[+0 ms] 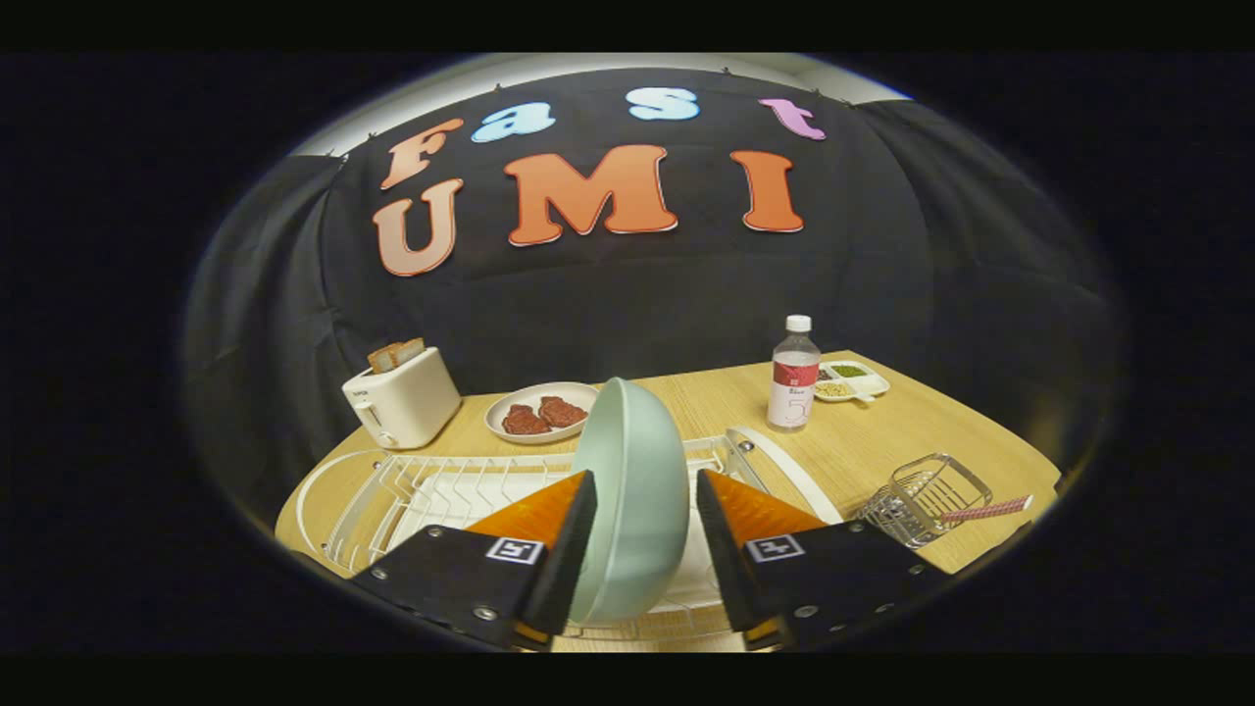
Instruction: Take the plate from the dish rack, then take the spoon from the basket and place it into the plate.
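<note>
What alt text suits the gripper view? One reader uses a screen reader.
The hand-held gripper has its fingers open around a pale green plate standing on edge in a white dish rack. To the right, a wire basket holds a spoon.

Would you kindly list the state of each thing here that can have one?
Gripper: open, fingers either side of the plate.
Plate: on edge in the rack.
Spoon: in the basket, handle sticking out.
Bottle: upright, capped.
Toaster: bread up in its slots.
</note>
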Tool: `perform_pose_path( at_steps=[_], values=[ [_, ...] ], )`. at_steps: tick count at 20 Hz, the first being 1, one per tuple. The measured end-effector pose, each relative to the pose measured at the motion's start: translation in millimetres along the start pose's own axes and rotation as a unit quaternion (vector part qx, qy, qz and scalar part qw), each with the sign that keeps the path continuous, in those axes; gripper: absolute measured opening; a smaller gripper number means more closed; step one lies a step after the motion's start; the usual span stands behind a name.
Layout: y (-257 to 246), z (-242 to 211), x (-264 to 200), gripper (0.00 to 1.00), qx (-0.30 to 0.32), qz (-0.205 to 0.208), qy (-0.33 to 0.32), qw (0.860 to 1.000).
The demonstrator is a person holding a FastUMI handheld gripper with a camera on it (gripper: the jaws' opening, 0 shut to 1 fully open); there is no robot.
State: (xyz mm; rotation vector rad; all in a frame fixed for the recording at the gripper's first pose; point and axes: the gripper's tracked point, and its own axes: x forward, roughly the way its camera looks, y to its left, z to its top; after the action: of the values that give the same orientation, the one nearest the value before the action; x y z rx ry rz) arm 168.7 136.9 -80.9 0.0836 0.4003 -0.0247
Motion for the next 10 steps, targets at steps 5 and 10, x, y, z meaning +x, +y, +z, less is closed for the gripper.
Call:
perform_pose_path(
  at_steps=[5,10],
  values=[
    [0,8,-3,0.3,-0.026,-0.048,-0.015,0.998],
    [11,32,-7,0.25,-0.082,-0.076,-0.051,0.992]
  ],
)
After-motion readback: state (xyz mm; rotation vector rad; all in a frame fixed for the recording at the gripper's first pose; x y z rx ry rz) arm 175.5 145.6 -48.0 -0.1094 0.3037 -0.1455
